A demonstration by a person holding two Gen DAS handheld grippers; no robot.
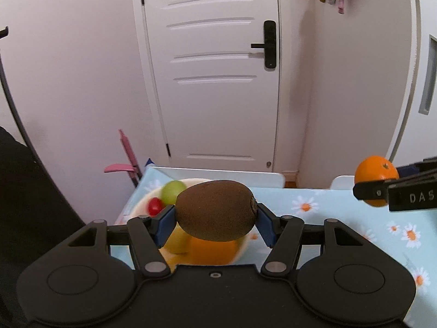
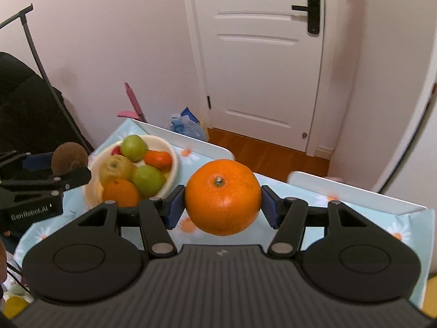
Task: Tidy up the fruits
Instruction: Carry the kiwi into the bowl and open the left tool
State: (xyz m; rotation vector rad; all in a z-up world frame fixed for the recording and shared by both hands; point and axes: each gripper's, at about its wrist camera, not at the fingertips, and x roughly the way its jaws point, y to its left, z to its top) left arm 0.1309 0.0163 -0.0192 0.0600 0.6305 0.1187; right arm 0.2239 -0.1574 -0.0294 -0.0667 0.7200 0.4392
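Observation:
My left gripper (image 1: 215,218) is shut on a brown kiwi (image 1: 215,210) and holds it above the near side of a cream bowl (image 1: 142,205). The kiwi also shows in the right wrist view (image 2: 69,157), left of the bowl (image 2: 174,161). My right gripper (image 2: 222,205) is shut on a large orange (image 2: 222,196) held above the table, right of the bowl. The orange also shows in the left wrist view (image 1: 375,177). The bowl holds green fruits (image 2: 147,180), a yellowish apple (image 2: 116,168), an orange (image 2: 120,192), a small tangerine (image 2: 158,158) and a red fruit (image 1: 155,206).
The table wears a light blue daisy cloth (image 2: 355,224) with white raised edges (image 2: 188,138). A white door (image 2: 262,54) stands behind. A pink item (image 2: 133,104) and a blue plastic bag (image 2: 187,125) are beyond the far edge. A dark chair (image 2: 27,109) is on the left.

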